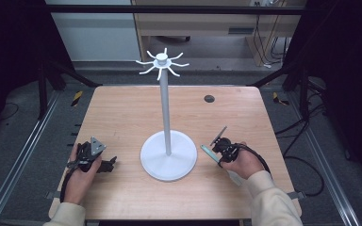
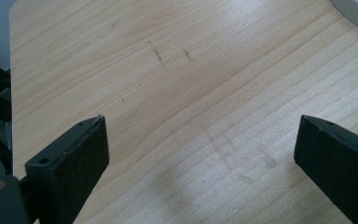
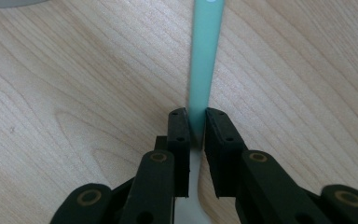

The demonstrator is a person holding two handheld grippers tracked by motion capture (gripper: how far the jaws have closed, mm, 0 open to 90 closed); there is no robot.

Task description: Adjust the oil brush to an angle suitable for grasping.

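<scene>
My left gripper (image 1: 107, 164) is black with a grey three-cornered plate on top and blunt, square-ended fingers (image 2: 72, 158). My right gripper (image 3: 196, 122) has black fingers with brass-ringed pivots. Black cables trail back; both sleeves are cream.
</scene>
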